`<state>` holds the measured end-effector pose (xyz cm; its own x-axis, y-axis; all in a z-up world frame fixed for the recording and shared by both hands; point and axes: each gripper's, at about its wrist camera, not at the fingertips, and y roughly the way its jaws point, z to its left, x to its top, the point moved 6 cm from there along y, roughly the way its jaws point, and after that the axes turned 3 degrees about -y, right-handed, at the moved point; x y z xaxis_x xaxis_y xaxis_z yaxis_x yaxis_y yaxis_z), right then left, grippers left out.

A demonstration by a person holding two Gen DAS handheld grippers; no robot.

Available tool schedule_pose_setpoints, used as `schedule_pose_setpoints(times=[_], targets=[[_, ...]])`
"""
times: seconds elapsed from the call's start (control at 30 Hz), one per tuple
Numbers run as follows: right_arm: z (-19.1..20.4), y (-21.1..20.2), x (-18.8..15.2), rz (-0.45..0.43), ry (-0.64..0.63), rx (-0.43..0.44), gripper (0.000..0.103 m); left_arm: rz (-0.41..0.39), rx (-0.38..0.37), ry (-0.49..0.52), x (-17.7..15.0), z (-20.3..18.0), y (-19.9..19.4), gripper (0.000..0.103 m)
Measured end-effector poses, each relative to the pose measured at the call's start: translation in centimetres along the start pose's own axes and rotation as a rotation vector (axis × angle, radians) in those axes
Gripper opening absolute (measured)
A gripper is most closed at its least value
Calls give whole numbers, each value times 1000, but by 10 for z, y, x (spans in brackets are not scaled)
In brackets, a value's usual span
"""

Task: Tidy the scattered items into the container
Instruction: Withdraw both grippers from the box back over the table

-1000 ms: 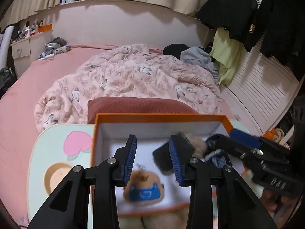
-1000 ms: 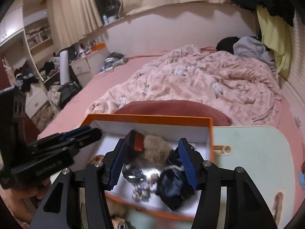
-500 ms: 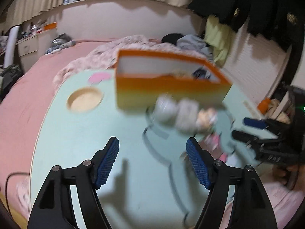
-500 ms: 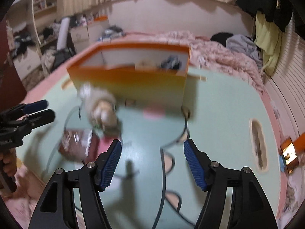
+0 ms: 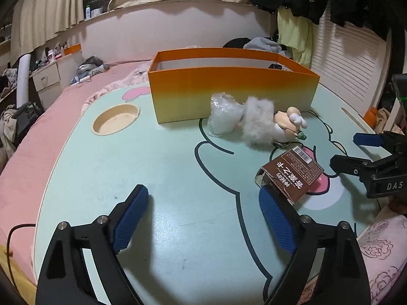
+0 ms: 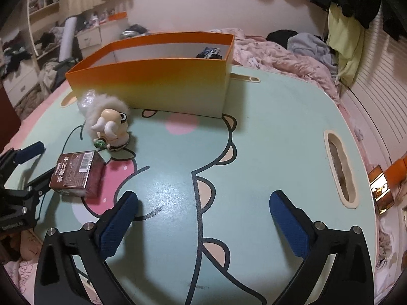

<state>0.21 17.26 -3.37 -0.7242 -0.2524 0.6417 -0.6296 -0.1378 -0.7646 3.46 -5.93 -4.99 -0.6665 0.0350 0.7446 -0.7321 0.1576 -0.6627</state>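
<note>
Whereas both grippers stood over the box interior a second ago, each with narrower jaws, they have since withdrawn to the near side of the table and opened wide.

Left wrist view: the left gripper [image 5: 201, 218] hangs low over the mint-green table [image 5: 165, 167], jaws spread wide and holding nothing. The orange box [image 5: 229, 94] now stands well ahead, at the far side of the table. Three items remain outside it: a crumpled clear plastic wrap [image 5: 223, 113] and a fluffy doll keychain [image 5: 269, 124], both lying just in front of the box wall, and a brown carton [image 5: 291, 175] nearer, just beside the right-hand fingertip; whether it touches cannot be told. The right gripper [image 5: 356, 150] enters from the right edge, empty, its jaws apart.

Right wrist view: the right gripper [image 6: 203, 218] is likewise wide open and empty above bare table. The brown carton [image 6: 76, 175] lies to its left, on its side, near the left gripper [image 6: 35, 160], which reaches in from the left edge. The doll keychain [image 6: 109, 124] lies just in front of the orange box [image 6: 157, 84], in which some dark fabric shows at the far right corner.

Assessment: the last deposit appears complete and a fresh pick is due. The carton is the closest candidate; three items are outstanding, so the task is only partly done.
</note>
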Motion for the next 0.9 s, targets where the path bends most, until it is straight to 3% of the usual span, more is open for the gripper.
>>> schedule_pose_setpoints(times=[0.53,0.67,0.77,0.9], targets=[[-1,0,0,-1,0,1,103,-6,-8,2,0,-1,-1,89],[-1,-1,0,-2,4,3,103,-53,-51,-18,3,1,-12,89],[-3,-3,1,-17,28,1,103,-130,-66,-7,10,-3,-31,89],[-19,-10,2,-60,131,34,103,-110,-173,83,24,-39,-40,89]])
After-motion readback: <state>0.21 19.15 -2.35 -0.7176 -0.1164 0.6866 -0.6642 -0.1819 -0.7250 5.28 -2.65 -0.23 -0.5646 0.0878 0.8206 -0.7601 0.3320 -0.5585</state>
